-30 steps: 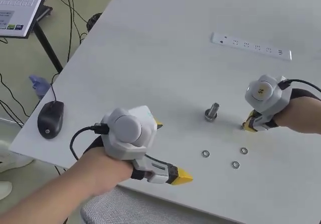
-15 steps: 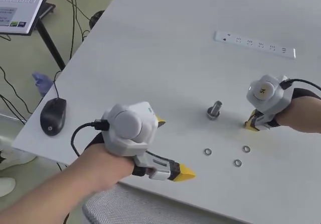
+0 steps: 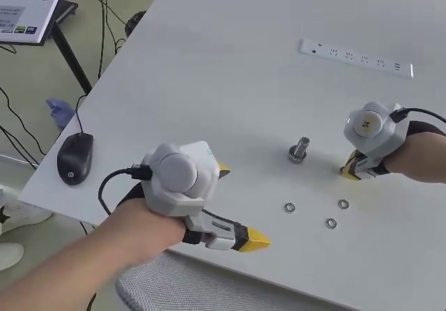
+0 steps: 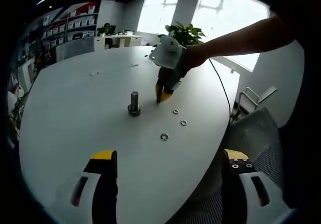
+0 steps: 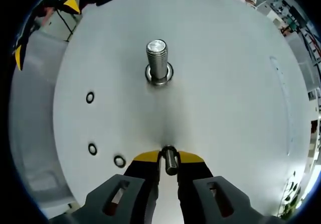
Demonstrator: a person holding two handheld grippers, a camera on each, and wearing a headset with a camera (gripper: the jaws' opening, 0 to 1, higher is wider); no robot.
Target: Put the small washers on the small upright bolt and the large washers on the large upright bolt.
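A large steel bolt point(image 3: 298, 149) point(image 4: 134, 103) point(image 5: 158, 61) stands upright on the white table point(image 3: 230, 81). To its right my right gripper point(image 3: 348, 173) point(image 4: 161, 97) point(image 5: 169, 157) points down at the table, shut on a small bolt point(image 5: 171, 165) whose end shows between the yellow tips. Three small washers point(image 3: 289, 207) point(image 3: 331, 223) point(image 3: 343, 203) lie flat in front of the bolt, also seen as washers point(image 5: 90, 97) point(image 5: 92, 148) point(image 5: 119, 160). My left gripper point(image 3: 238, 204) point(image 4: 169, 156) hangs over the near table edge, open and holding nothing.
A white power strip point(image 3: 355, 58) lies at the back right. A black mouse point(image 3: 74, 157) sits by the left edge, a laptop point(image 3: 28, 4) stands on a side stand beyond it. A grey chair seat point(image 3: 160, 286) is under the near edge.
The head camera has shifted slightly. Both grippers, the bolt and the washers keep their places.
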